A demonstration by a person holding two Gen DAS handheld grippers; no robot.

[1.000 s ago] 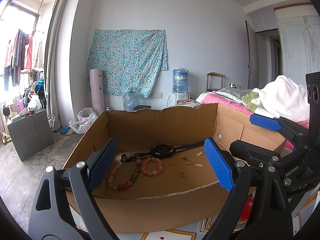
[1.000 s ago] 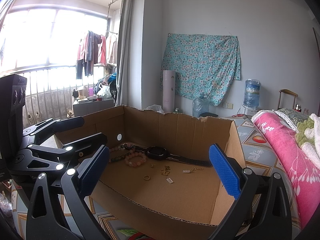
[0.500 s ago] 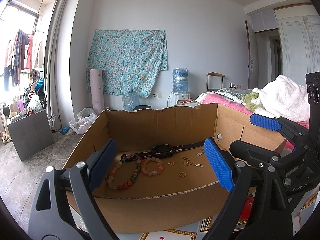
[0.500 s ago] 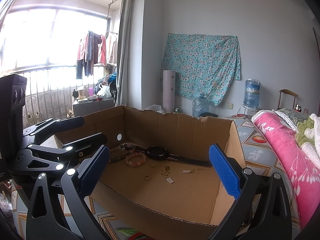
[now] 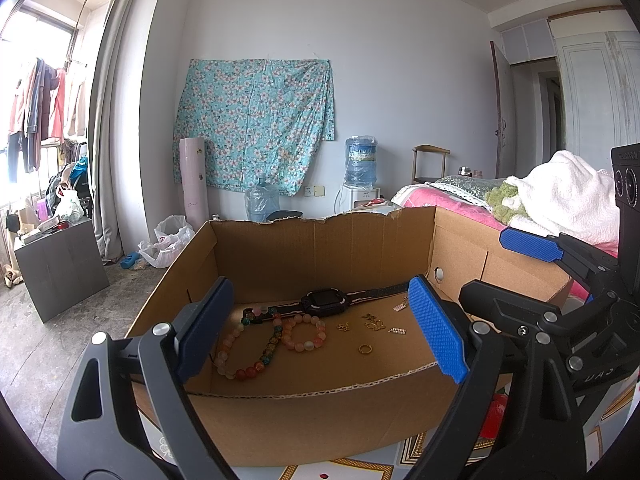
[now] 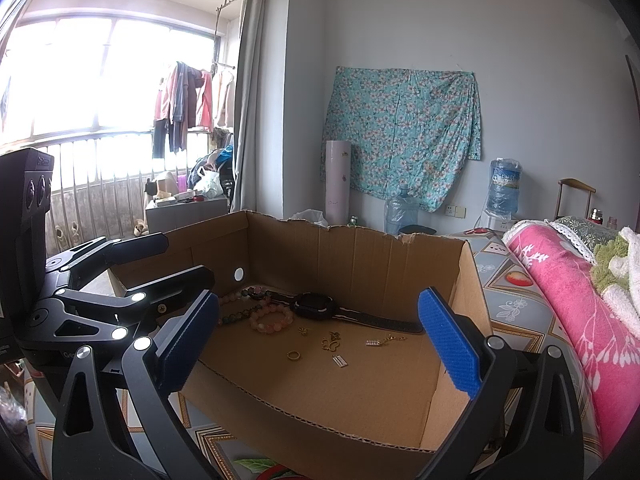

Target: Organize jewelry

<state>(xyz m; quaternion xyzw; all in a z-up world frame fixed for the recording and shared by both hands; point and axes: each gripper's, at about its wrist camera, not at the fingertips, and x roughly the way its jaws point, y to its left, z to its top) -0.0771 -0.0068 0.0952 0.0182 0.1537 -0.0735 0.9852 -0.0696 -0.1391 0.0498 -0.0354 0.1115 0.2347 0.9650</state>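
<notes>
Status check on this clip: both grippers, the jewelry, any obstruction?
Left hand-held gripper and right hand-held gripper open, empty, outside the cardboard box. Watch, bead bracelets, gold ring untouched inside. Nothing blocking.

Home bedroom, bed [image 6: 560,288] with pink blanket, hanging laundry [image 6: 188,100], water dispenser [image 5: 361,168]

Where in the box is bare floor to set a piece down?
Bare cardboard runs along the box's near wall and into its right corner, in front of the gold ring. The far side is crowded: watch, pink bead bracelet and small gold charms lie close together.
</notes>
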